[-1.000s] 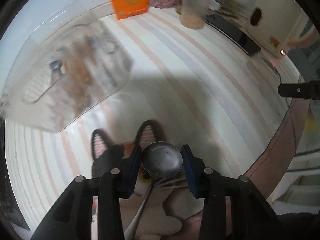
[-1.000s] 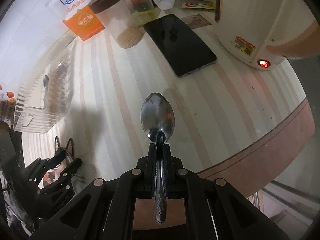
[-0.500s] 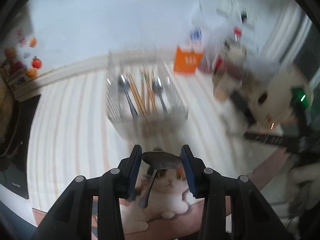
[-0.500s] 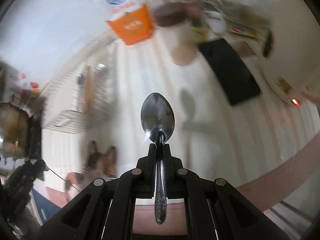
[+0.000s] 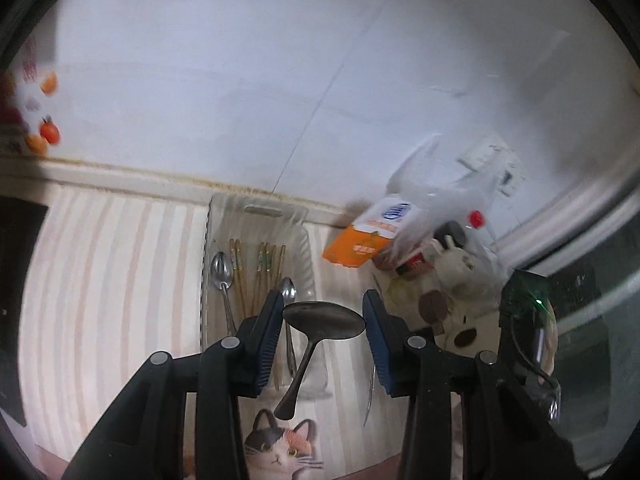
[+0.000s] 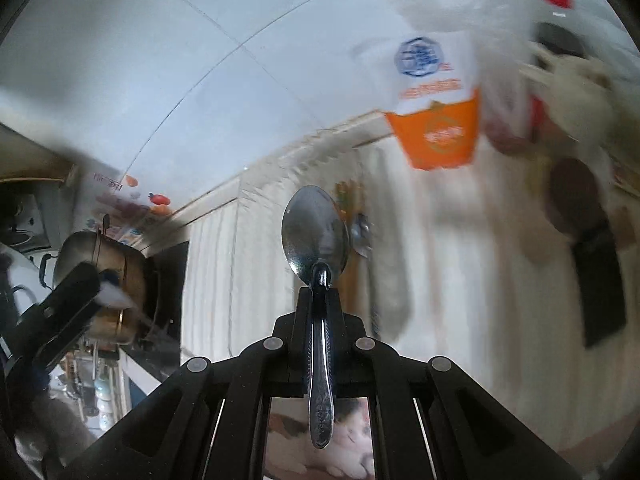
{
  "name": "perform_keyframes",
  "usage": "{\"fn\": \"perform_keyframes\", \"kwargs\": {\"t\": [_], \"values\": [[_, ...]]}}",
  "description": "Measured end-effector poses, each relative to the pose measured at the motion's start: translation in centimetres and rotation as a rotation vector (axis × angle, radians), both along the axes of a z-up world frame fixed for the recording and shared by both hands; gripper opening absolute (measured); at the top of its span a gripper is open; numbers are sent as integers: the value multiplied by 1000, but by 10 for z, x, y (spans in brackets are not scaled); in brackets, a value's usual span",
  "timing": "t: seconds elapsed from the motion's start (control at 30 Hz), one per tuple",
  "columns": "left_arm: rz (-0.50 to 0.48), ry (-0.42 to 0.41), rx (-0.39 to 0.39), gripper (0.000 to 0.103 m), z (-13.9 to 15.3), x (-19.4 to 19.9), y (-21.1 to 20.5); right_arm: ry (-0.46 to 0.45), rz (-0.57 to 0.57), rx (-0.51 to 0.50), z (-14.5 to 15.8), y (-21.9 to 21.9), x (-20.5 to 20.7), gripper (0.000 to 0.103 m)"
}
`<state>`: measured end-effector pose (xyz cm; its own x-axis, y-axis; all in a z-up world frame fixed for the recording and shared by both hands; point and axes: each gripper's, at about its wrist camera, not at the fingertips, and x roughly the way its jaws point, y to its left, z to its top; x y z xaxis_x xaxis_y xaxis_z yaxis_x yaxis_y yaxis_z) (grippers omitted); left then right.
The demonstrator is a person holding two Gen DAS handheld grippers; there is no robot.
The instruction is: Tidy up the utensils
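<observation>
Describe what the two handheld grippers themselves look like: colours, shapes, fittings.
The left gripper has matte black plastic linkage arms with round silver rivets, and flat ribbed blue pads lining its fingers. The right gripper has the same black linkage and silver rivets; its pads are hidden. No cables or sleeves show.

orange carton [image 5: 360, 245] — by wall | cat mat [image 5: 280, 446] | brass pot [image 6: 102, 276] — left
</observation>
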<state>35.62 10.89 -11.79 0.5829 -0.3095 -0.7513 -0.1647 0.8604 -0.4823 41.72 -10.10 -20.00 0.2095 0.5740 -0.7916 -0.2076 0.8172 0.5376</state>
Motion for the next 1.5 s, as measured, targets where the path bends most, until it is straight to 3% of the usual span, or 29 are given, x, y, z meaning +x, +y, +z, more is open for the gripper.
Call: {"fn": "perform_keyframes", "kwargs": {"t": [0.23,0.37,0.4,0.43,0.5,0.57,0.63,0.67,0.73,0.9,1.13,1.5], "values": [[-22,172,23,38,-55,48,17,60,18,-80,-35,45,44,7],[-20,234,121,41,-71,47,17,104,42,-133,-57,59,53,13],[-12,239,152,42,-72,46,16,106,47,-151,-59,63,53,20],[9,237,223,44,-70,41,15,83,37,-190,-58,65,49,35],[38,223,314,56,-67,33,14,58,27,-218,-55,64,46,49],[61,187,389,68,-63,23,11,5,10,-276,-49,61,38,53],[76,154,438,74,-59,10,9,-49,-5,-336,-43,58,26,61],[80,144,448,89,-57,5,9,-79,-15,-368,-40,55,19,64],[89,131,451,103,-57,-7,10,-129,-34,-418,-34,48,3,82],[107,135,496,103,-58,-36,5,-182,-68,-466,-26,36,-29,103],[145,109,516,103,-41,-69,-10,-259,-73,-495,-4,21,-70,103],[191,16,524,103,36,-151,-46,-388,-60,-386,80,-20,-141,103]]}}
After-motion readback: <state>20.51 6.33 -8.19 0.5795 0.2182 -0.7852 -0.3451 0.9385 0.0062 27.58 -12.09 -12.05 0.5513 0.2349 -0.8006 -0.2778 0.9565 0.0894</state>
